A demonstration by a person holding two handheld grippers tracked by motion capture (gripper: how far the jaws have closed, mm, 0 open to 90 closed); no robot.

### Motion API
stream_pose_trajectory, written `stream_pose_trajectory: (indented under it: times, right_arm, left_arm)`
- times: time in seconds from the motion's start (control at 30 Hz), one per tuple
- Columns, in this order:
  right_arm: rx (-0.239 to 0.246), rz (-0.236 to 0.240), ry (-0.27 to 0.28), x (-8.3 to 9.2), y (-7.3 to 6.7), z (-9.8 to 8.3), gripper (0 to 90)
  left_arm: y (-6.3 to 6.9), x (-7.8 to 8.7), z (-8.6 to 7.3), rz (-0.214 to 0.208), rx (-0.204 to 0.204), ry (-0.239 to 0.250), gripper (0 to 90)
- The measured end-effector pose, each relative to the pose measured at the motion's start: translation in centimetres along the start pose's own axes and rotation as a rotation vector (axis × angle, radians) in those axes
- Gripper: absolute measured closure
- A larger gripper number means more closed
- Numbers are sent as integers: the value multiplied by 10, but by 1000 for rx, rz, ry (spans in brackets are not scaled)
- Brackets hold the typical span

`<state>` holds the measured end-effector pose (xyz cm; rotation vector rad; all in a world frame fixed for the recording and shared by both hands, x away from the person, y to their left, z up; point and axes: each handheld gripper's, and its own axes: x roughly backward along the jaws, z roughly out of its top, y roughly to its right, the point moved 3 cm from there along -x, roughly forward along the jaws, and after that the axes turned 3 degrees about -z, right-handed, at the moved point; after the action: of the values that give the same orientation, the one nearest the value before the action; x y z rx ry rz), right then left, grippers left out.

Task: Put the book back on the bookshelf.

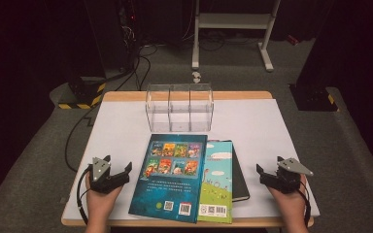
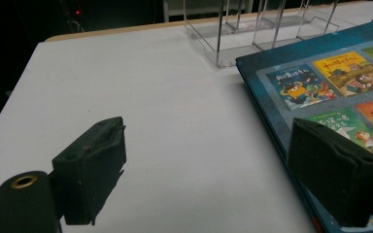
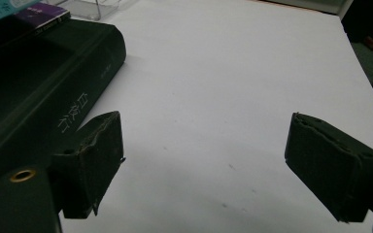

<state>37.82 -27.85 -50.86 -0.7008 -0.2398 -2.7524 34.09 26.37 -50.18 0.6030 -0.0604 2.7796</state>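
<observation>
Fingers of the left gripper [image 1: 119, 171] and right gripper [image 1: 268, 174] are spread, empty, flanking 3 stacked books. The teal hardcover picture book [image 1: 169, 177] lies topmost, mid-surface; next, likely grasping its edge.

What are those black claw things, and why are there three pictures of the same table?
A person sits at a white table and holds a black two-jaw grabber in each hand: the left gripper and the right gripper. One picture comes from a camera high above the table. The other two come from small cameras riding on the grippers, so you see their black jaws up close. On the table lie a dark blue picture book, a light green and blue picture book partly under it, and a black book at the bottom of the pile. Behind them stands a clear plastic rack with dividers. Both grippers are open and hold nothing.
</observation>
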Motion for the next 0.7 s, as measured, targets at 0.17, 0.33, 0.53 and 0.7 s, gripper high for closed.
stream_pose_trajectory:
  times: [0.17, 0.33, 0.53, 0.7]
  right_arm:
    - [-20, 11, 6, 3, -2, -2, 139]
    - [-59, 8, 33, 6, -4, 6, 141]
    - [-21, -11, 7, -3, -8, 15, 149]
    - [27, -21, 38, -4, -13, 28, 165]
  left_arm:
    - [1, 1, 1, -74, 49, 4, 122]
    - [1, 0, 4, -135, 31, 9, 143]
    - [-2, -7, 20, -145, 10, 26, 182]
    - [4, -7, 25, -161, 25, 26, 224]
